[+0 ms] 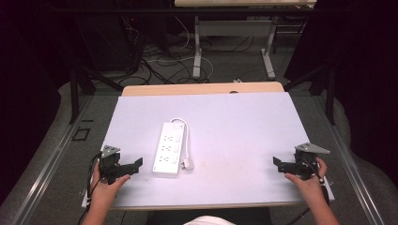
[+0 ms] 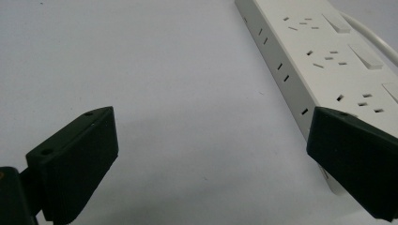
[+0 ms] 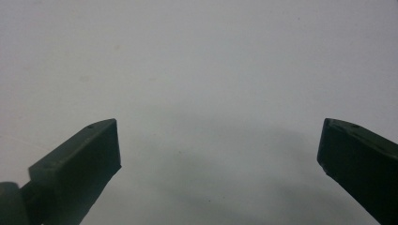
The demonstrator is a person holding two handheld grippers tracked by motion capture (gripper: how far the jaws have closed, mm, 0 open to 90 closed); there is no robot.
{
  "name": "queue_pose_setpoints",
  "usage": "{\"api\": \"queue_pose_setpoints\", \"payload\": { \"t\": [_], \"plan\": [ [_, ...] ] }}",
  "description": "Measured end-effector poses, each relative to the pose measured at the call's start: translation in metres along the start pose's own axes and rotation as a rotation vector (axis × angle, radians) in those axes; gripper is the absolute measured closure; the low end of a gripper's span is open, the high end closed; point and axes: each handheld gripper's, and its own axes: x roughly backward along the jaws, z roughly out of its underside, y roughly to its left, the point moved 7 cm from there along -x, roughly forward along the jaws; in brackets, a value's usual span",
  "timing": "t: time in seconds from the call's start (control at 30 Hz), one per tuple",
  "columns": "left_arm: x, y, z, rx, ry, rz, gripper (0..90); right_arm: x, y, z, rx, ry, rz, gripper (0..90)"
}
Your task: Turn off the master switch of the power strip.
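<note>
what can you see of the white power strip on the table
The long white plastic power strip lies flat on the pale table top, left of the middle, running away from the person. Its top carries three socket groups, each with a rocker switch beside it, and its side facing the left gripper has more pairs of slots. A white cable leaves the far end and loops back along its right side to a plug. Nothing grips it; the open left gripper sits just beside its near end.
</note>
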Motion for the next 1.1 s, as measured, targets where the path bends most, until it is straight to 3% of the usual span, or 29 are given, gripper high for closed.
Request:
{"api": "queue_pose_setpoints", "payload": {
  "t": [0.23, 0.37, 0.57, 0.7, 1.1],
  "plan": [
    [0.001, -0.003, 0.0, 0.003, 0.02, 0.021, 2.4, 0.01, 0.006, -0.004, 0.019, -0.057, 0.006, 0.0],
    [0.002, -0.004, -0.002, 0.005, 0.01, 0.016, 2.4, 0.01, 0.012, -0.005, 0.036, -0.05, -0.008, 0.0],
    [0.003, -0.006, -0.002, 0.013, 0.041, 0.012, 4.1, 0.009, 0.017, -0.003, 0.048, -0.044, -0.008, 0.0],
    [0.007, -0.008, -0.007, -0.012, 0.057, 0.001, 5.0, 0.01, 0.019, -0.004, 0.067, -0.046, -0.011, 0.0],
    [0.014, -0.018, -0.022, -0.021, 0.036, 0.045, 5.1, 0.009, 0.023, -0.004, 0.08, -0.047, -0.006, 0.0]
  ]
}}
